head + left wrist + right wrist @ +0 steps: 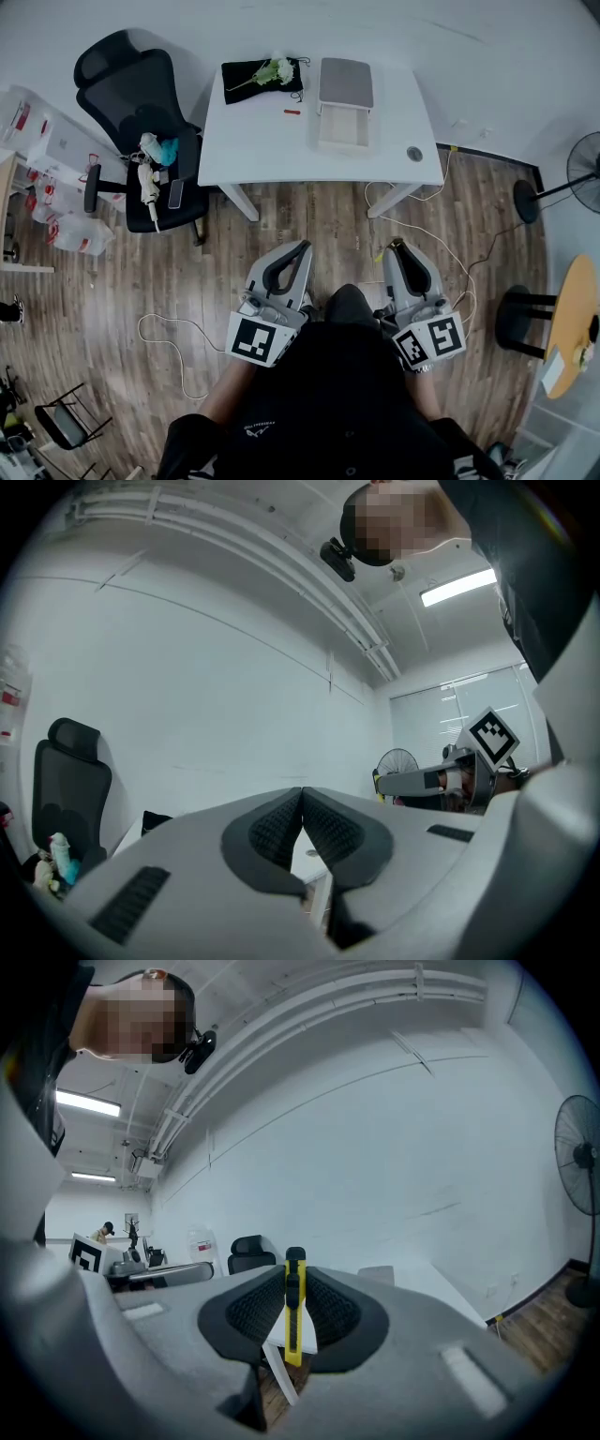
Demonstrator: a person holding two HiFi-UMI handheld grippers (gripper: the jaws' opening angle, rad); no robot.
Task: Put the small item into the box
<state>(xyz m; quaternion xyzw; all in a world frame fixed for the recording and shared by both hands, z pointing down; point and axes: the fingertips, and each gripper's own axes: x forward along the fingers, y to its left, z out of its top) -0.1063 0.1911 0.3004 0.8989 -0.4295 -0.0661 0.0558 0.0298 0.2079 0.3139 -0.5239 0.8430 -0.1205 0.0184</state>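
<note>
Right gripper (294,1283) fingers clamped on slim yellow utility knife (294,1312), long axis upright between them. Left gripper (302,803) fingers together, empty. Open white rectangular box (343,142) well ahead of both, on white surface (262,141).

Head view steeply down over white table (262,150); gripper views low, wallward, same table.

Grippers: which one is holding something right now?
The right gripper, shut on a yellow knife; the left gripper is shut with nothing between its jaws.
</note>
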